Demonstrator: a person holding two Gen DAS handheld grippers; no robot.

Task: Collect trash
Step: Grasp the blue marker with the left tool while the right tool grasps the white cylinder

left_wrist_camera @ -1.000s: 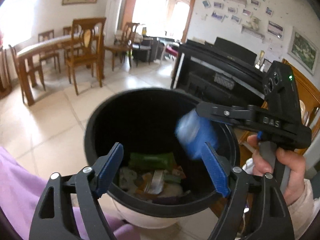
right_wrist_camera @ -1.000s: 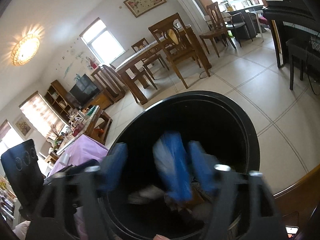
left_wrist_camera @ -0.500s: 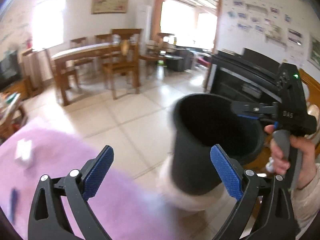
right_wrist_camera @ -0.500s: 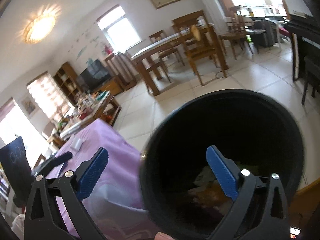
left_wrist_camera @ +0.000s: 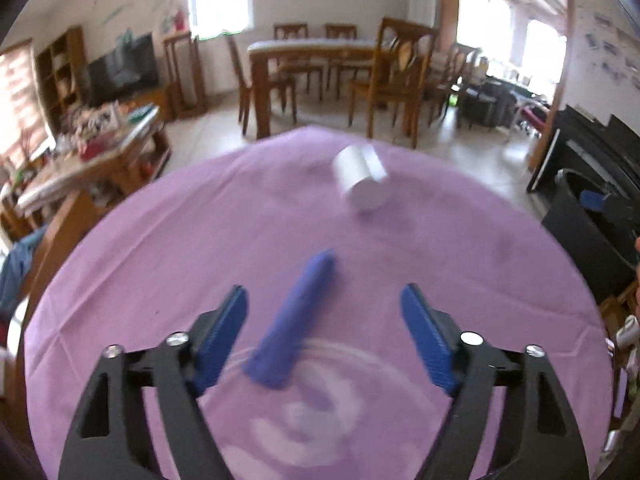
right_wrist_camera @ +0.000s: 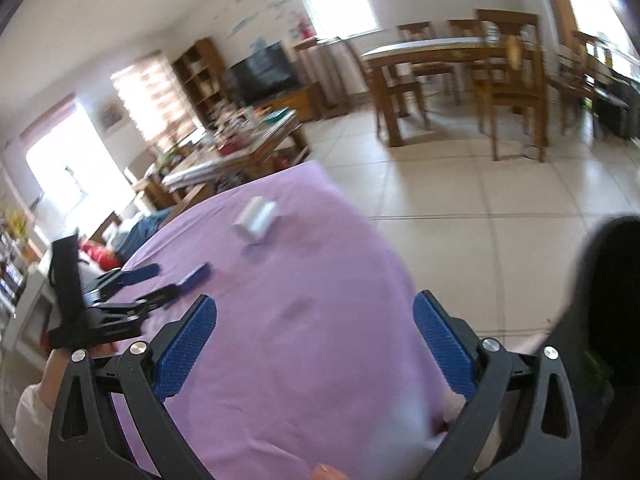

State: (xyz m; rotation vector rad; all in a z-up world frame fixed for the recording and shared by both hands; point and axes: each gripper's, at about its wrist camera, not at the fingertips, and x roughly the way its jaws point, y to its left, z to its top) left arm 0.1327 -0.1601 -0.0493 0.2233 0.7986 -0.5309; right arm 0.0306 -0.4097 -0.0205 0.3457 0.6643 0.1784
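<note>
A purple-covered table [left_wrist_camera: 200,240] fills both views. On it lie a dark blue wrapper [left_wrist_camera: 296,320] and a white cylinder [left_wrist_camera: 360,180] on its side. My left gripper [left_wrist_camera: 324,324] is open, just above the table, with the blue wrapper between its jaws. The wrapper [right_wrist_camera: 194,274] and cylinder [right_wrist_camera: 256,218] also show in the right wrist view, as does the left gripper [right_wrist_camera: 160,282]. My right gripper [right_wrist_camera: 314,344] is open and empty over the table's right edge. The black trash bin [left_wrist_camera: 592,232] stands at the right, off the table; it also shows in the right wrist view [right_wrist_camera: 600,320].
A clear glass plate [left_wrist_camera: 320,412] lies on the cloth under my left gripper. A cluttered low wooden table [left_wrist_camera: 80,160] stands left. A dining table with chairs [left_wrist_camera: 332,72] is behind, across tiled floor. A black piano [left_wrist_camera: 592,148] is at the right.
Both grippers swung left, away from the bin and over the purple table. The blue item my right gripper held over the bin is gone from its jaws. My left gripper now straddles the blue wrapper.
</note>
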